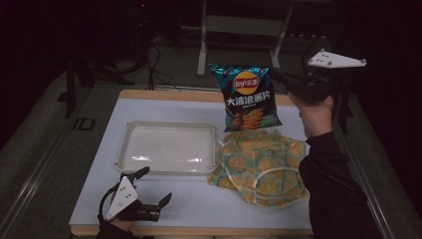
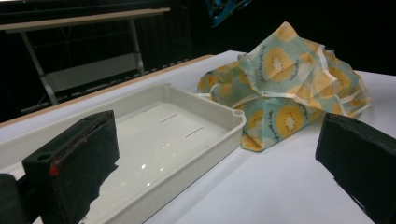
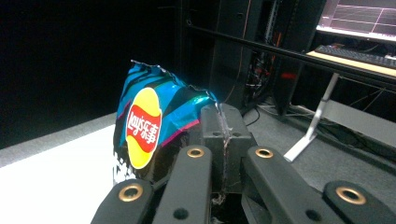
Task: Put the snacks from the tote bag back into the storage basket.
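High view: my right tongs (image 1: 278, 75) clamp the upper corner of the chip bag (image 1: 246, 97), hanging above the patterned cloth bag (image 1: 261, 164); my left tongs (image 1: 154, 189) rest spread beside the tray (image 1: 124, 149). I'd lower slowly, keeping that corner pinch firm.

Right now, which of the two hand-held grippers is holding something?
The right hand-held gripper, raised above the table's far right, is shut on the chip bag's top corner. The left hand-held gripper is open and holds nothing.

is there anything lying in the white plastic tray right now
No, the white plastic tray has a bare glossy floor in the high view, while the blue chip bag hangs from the right gripper above the table.
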### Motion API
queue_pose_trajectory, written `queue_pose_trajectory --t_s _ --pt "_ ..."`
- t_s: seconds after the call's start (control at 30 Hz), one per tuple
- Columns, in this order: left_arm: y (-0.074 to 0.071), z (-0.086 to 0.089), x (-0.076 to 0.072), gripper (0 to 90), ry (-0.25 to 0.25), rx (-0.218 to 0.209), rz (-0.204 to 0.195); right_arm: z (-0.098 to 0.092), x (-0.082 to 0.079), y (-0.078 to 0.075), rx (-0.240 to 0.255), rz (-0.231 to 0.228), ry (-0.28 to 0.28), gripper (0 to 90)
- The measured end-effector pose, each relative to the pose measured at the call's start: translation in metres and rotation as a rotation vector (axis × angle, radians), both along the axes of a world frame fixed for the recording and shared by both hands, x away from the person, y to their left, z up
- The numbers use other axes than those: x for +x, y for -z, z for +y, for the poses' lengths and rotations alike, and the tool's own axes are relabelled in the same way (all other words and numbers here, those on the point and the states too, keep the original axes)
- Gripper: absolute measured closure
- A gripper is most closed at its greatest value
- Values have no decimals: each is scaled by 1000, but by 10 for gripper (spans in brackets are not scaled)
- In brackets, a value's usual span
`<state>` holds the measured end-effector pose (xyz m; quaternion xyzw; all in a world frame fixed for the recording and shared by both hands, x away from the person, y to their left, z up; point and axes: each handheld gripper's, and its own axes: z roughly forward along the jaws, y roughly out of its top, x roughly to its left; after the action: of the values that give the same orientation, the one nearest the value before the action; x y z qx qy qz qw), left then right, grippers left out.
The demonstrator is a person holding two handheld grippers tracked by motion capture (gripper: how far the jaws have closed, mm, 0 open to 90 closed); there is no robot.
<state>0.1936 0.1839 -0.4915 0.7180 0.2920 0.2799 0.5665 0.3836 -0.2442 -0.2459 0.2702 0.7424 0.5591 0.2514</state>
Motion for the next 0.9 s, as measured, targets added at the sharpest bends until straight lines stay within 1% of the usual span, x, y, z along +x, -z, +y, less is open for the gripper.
queue_pose_trajectory --t_s 0.1,0.23,0.33,0.43,0.53,0.6,0.77,0.9 --pt "0 1 -2 0 0 -1 -4 12 -1 2 2 3 -11 900" --pt "-1 3 -6 0 -6 -5 -8 24 -1 4 23 12 -34 900" --pt "-2 5 -8 0 -14 -11 -6 35 -2 4 29 13 -51 900" --pt "-3 5 -11 0 -23 -9 -2 45 -4 4 34 9 -61 900" --pt "-5 5 -15 0 -54 6 1 56 -5 6 32 4 -69 900" --pt "-7 4 -18 0 -72 14 -3 64 -6 8 28 8 -80 900" --pt "-7 6 -22 0 -63 12 -5 82 -6 15 29 14 -108 900" --pt "-7 10 -24 0 -66 6 -3 94 -6 19 46 19 -124 900"
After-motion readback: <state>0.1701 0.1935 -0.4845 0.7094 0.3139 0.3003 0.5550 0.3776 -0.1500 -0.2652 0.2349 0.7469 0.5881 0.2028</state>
